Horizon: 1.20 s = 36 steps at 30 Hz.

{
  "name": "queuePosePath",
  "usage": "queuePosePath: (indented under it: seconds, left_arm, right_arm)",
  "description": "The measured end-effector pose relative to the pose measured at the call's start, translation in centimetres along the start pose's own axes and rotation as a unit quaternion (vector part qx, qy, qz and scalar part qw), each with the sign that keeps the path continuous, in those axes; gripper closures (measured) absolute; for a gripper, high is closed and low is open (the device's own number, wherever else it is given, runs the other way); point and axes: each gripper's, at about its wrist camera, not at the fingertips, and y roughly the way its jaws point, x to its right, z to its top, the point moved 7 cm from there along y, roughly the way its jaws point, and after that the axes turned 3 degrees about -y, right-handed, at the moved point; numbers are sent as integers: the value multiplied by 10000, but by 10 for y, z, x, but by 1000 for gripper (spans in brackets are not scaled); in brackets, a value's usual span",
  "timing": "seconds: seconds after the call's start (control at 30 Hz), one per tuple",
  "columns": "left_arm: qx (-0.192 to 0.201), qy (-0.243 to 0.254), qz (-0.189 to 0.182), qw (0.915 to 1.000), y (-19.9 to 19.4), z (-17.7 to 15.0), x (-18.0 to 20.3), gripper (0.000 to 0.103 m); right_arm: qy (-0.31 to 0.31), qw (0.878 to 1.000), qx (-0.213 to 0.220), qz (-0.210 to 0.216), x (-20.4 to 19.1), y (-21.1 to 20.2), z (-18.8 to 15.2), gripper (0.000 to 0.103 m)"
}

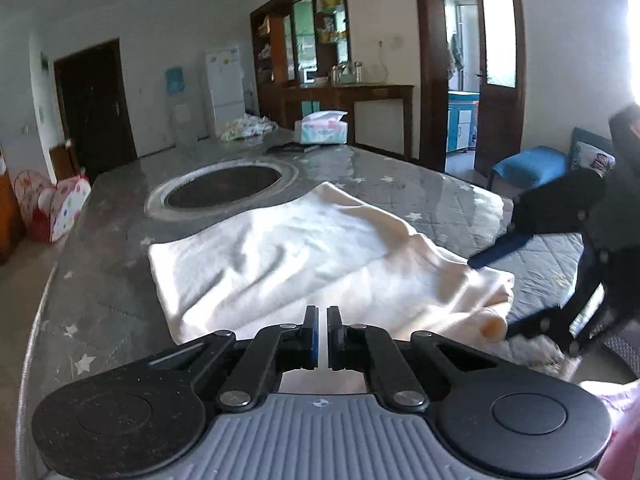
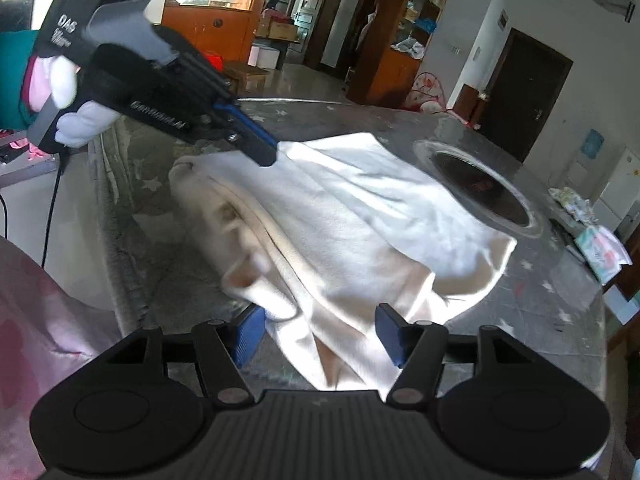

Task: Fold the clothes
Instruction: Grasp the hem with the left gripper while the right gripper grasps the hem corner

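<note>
A cream-white garment is seen lying crumpled and partly folded on a grey star-patterned table, its far edge reaching the rim of a round dark recess sunk into the tabletop. In the left wrist view the left gripper is shown with its tongs drawn together and nothing pinched between them, poised over the near edge of the garment. In the right wrist view the right gripper is seen with its tongs standing apart; a bunched fold of the garment lies between them, but the pads are not pressed on it. In that view the left gripper is found at about ten o'clock, held in a white-gloved hand. A tissue box is seen at twelve o'clock on the far side of the table
</note>
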Motion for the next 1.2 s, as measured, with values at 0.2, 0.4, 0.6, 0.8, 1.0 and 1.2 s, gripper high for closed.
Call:
queuePosePath:
  seconds: [0.2, 0.4, 0.6, 0.8, 1.0, 1.2]
  left_arm:
    - [-218, -51, -37, 9997, -1, -12, -11, 95]
    - [-298, 267, -40, 9992, -36, -32, -5, 61]
    - [-241, 1199, -63, 9925, -46, -50, 33, 46]
    - [-46, 1249, 279, 9918, -19, -46, 38, 67]
    - [57, 732, 111, 9972, -13, -26, 22, 89]
    - [52, 316, 7, 9995, -6, -11, 10, 89]
  right_arm:
    - [186, 9995, 88, 249, 6, 10, 4, 72]
    - [742, 9956, 75, 565, 18, 6, 7, 88]
    - [1155, 9908, 128, 694, 28, 5, 12, 91]
    - [1142, 9912, 147, 652, 27, 3, 14, 91]
    - [820, 9950, 185, 535, 16, -2, 10, 64]
    - [239, 9989, 238, 320, 0, 2, 5, 50]
